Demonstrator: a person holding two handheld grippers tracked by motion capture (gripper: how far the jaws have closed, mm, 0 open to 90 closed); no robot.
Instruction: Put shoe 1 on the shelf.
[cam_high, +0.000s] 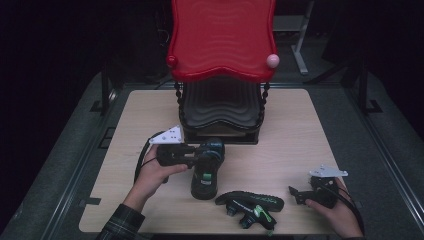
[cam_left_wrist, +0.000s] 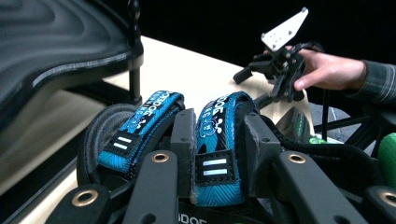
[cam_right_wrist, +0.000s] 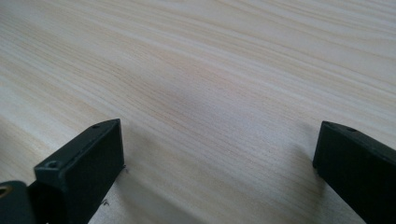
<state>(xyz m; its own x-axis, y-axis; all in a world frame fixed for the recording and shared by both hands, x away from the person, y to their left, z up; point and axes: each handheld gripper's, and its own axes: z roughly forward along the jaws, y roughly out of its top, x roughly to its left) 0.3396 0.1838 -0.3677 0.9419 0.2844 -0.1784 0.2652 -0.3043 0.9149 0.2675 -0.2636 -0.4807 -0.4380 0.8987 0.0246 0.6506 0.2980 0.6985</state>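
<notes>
Left gripper (cam_left_wrist: 219, 154) clamps a blue strap (cam_left_wrist: 215, 140) of the dark sandal (cam_high: 206, 170)

The sandal sits just in front of the red-topped shoe rack (cam_high: 220, 35); the second sandal (cam_high: 250, 201) lies nearer the person; right gripper (cam_right_wrist: 219, 163), farther right, has its jaws spread wide over bare table (cam_right_wrist: 210, 70).

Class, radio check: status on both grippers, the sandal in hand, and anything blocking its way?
Left gripper shut on the blue-strapped sandal, toe down on table. Right gripper open, nothing between its jaws. Shoe rack close behind; second sandal lies alongside.
</notes>
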